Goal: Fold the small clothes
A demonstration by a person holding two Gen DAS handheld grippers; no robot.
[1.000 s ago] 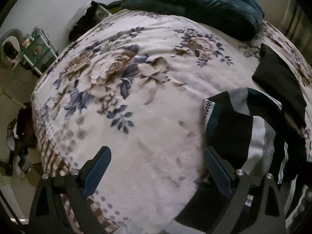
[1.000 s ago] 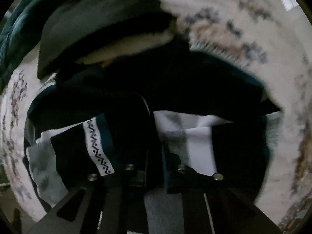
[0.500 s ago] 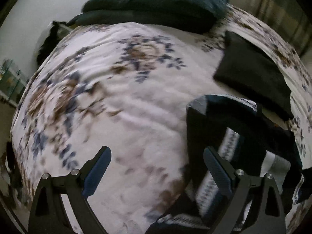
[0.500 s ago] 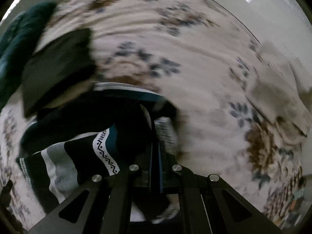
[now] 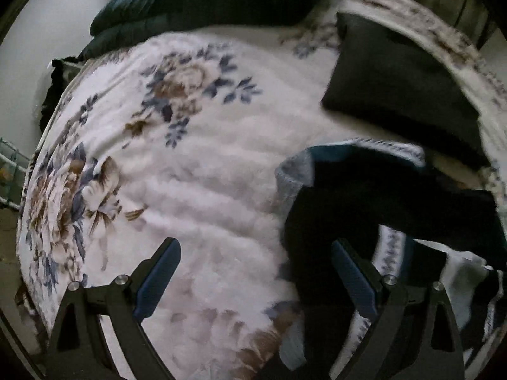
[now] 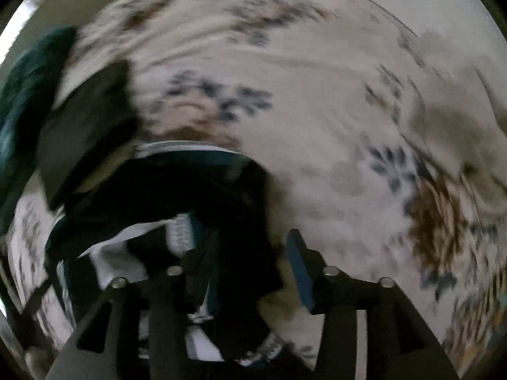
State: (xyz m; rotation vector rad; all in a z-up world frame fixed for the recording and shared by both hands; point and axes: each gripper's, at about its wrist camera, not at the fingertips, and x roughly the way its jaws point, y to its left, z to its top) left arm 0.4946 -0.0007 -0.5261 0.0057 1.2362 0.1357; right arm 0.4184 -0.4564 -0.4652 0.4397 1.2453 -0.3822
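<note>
**Dark patterned garment released by right gripper after fold**

Dark fabric of the patterned garment [image 6: 177, 209] now lies slack on the floral bedspread [image 6: 317, 133]. The right gripper [image 6: 250, 253] was clamped on a fold of it a second ago; its jaws have just been opening and now stand apart. Cloth sits under the left finger [image 6: 202, 266], but the pads do not press it: released.

The left gripper [image 5: 253, 272] is spread wide and empty above the bedspread, as in both earlier frames. Its view has swung toward the garment [image 5: 380, 209], whose near edge lies under the right finger [image 5: 351, 278].

A folded black piece [image 5: 402, 88] rests just beyond the garment.

Judgement: one fold laid down. The garment still looks bunched, so further folds or smoothing are probably needed.
</note>
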